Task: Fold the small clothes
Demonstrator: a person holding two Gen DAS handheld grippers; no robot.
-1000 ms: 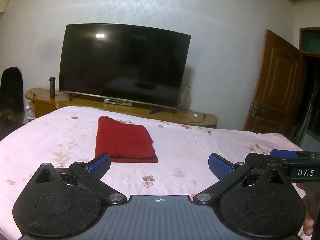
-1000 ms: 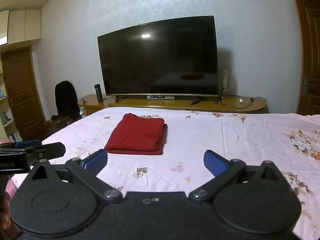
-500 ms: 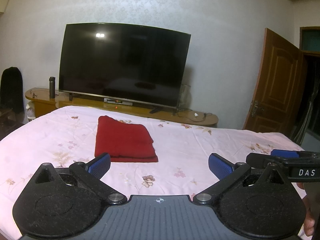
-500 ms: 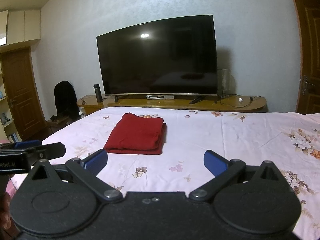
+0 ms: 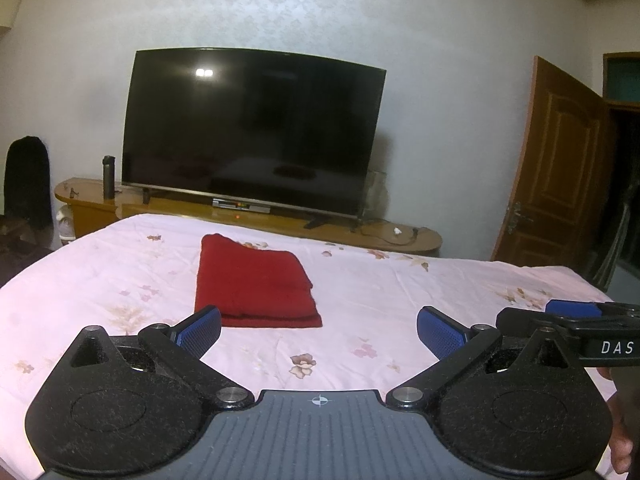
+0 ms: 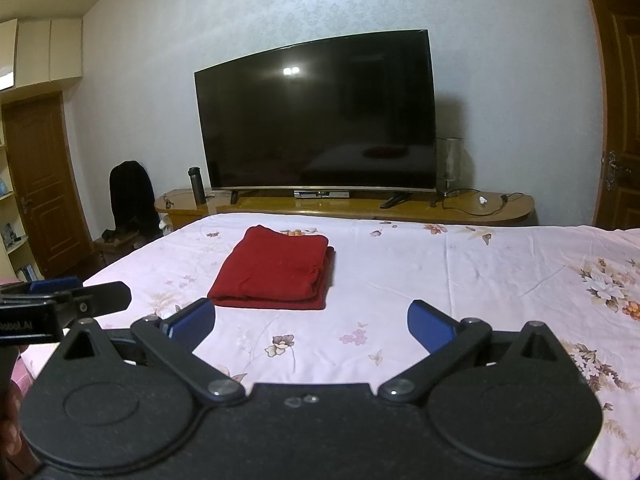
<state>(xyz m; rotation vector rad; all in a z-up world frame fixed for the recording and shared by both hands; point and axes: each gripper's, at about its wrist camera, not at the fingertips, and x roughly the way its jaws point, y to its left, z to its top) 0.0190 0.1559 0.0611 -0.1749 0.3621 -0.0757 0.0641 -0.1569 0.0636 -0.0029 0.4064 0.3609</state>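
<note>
a red cloth [image 5: 254, 282] lies folded in a neat flat pile on the bed [image 5: 400, 292], over on its left side and near the far end. the pink sheet has little flowers on it. the left tongs [image 5: 319, 330] hang over the near part of the bed, wide apart and holding nothing. the right tongs [image 6: 311, 322] are beside them, wide apart and bare too. behind the bed a big dark tv [image 6: 316, 116] stands on a long wooden tabletop [image 6: 500, 208].
</note>
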